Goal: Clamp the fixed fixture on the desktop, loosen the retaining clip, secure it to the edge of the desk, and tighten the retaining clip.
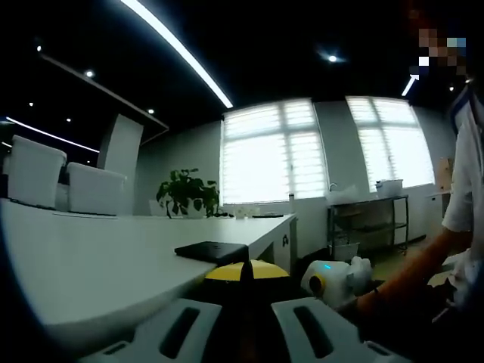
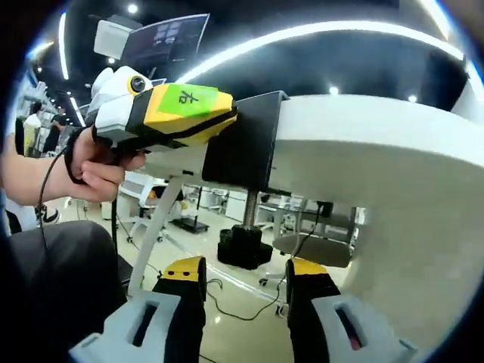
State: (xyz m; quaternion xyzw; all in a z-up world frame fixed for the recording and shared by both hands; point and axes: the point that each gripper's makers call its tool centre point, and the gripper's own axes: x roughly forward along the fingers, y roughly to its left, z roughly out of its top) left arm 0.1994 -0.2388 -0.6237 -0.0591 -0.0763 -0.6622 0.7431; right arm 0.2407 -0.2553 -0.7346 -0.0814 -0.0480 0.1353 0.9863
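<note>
Left gripper view. The white desk (image 1: 113, 257) serves as landmark; its near edge runs from lower left toward the corner at centre. The left gripper (image 1: 246, 321) sits at that edge, its two pale jaws parted around a dark gap; what lies between them is in shadow, so whether they hold anything cannot be told from here. Just beyond the jaws a yellow curved part (image 1: 246, 271) shows, and past it a flat black plate (image 1: 212, 250) of the fixture lies on the desk top near the corner. To the right of the desk corner the right gripper (image 1: 336, 278), white with a yellow ring, is held in a person's hand; open floor lies behind it. At the desk's far side stand white chairs (image 1: 64, 181) and a potted plant (image 1: 187, 193); a metal rack (image 1: 370, 219) stands under the windows.

Right gripper view. Seen from below the desk (image 2: 378, 159) edge, the black fixture (image 2: 246, 147) wraps the edge, and its screw with black knob (image 2: 246, 246) hangs under the desk. The right gripper (image 2: 246, 291) has its yellow-tipped jaws parted, just below the knob and apart from it, holding nothing. The left gripper (image 2: 170, 113), in a person's hand (image 2: 98, 170), meets the fixture's side at desk level, jaws hidden. Floor beneath the knob is open, with cables and chair bases farther off.
</note>
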